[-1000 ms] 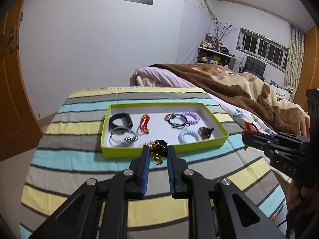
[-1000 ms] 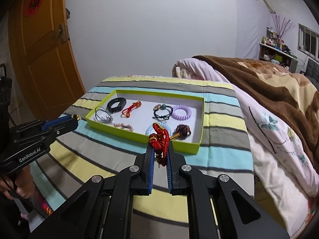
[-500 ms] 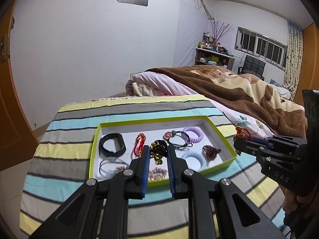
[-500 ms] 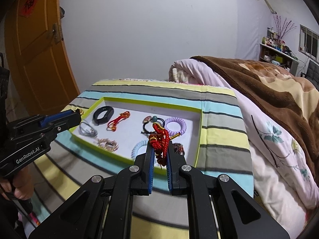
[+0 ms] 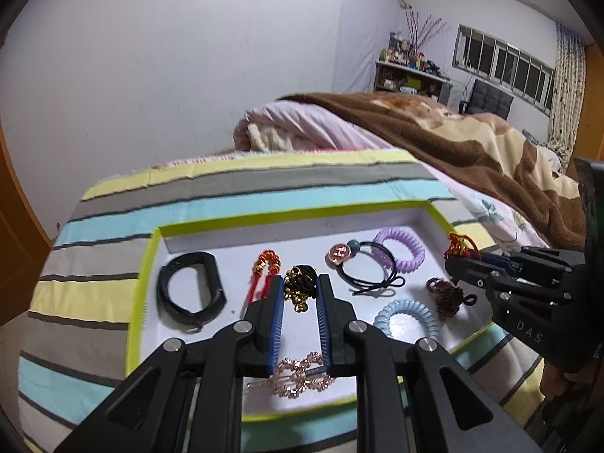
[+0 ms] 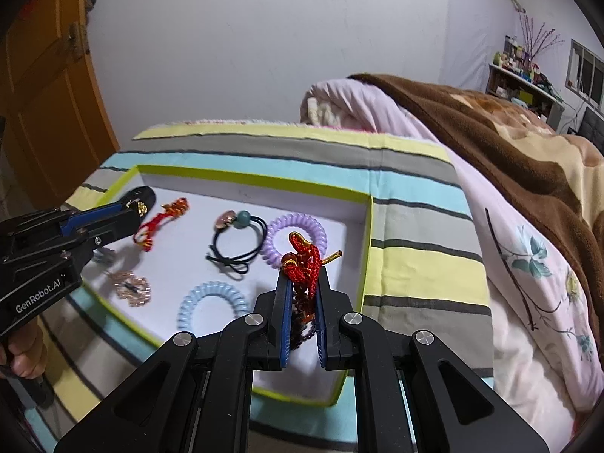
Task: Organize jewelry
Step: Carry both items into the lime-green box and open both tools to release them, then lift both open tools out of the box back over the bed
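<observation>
A white-walled bedroom [image 5: 188, 75] lies ahead of both tongs, an orange door [image 6: 49, 87] off to their left and a brown blanket [image 6: 490, 143] on the bed to their right. Under them spreads a striped cover [image 5: 264, 185], and on it a lime-rimmed tray [image 5: 302, 217] of jewelry. The left tongs [image 5: 300, 290] hang over the tray, clamped on a black-and-gold chain piece [image 5: 300, 283]. The right tongs [image 6: 302, 283], beside them, are clamped on a red knotted cord ornament [image 6: 302, 260] above the tray's right end.
</observation>
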The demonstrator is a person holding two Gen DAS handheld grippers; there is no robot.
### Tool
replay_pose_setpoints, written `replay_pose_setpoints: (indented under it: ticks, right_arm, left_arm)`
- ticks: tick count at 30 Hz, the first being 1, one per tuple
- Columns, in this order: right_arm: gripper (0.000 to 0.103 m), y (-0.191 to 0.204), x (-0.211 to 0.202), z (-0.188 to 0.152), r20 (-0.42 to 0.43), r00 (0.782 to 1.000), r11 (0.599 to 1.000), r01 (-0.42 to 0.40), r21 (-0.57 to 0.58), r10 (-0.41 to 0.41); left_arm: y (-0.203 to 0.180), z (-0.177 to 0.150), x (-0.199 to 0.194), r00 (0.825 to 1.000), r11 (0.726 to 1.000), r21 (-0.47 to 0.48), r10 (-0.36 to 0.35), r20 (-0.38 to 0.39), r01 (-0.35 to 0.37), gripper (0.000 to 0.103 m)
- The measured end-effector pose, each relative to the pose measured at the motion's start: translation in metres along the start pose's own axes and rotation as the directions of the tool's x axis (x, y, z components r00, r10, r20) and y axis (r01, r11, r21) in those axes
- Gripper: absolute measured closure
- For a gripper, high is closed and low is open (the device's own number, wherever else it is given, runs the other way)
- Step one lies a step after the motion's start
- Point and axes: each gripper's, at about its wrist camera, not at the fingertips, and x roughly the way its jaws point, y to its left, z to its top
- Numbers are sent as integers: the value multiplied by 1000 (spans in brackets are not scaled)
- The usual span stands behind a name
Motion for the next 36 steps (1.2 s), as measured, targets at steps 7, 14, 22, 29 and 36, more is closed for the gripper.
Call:
replay_pose_setpoints:
  ticks: [7,14,22,29,36]
  right_arm:
    - [92,-3,16,1,-41,999,1000,13,-4,-13]
    - [81,0,14,0,-28,1000,1000,-3,-23,3]
    - [81,0,-8,-3,13,1000,1000,-4,-4,4]
    - [81,9,-48,-15,66,997,999,-31,17,30]
    - [80,22,-90,-36,109,994,999,-33,26,30]
  left_arm:
    - [2,-2,17,999,1000,-10,-12,-38,12,85]
    - [3,-4,25,998,1000,-1,-11,-64,11,81]
    - [3,-3,9,999,1000,-3,-17,-37,17,74]
    - [-2,-10,-27,1000,1000,-11,-14,10,14,73]
    - [-6,-34,-71,999,1000,-17,17,49,-16,73]
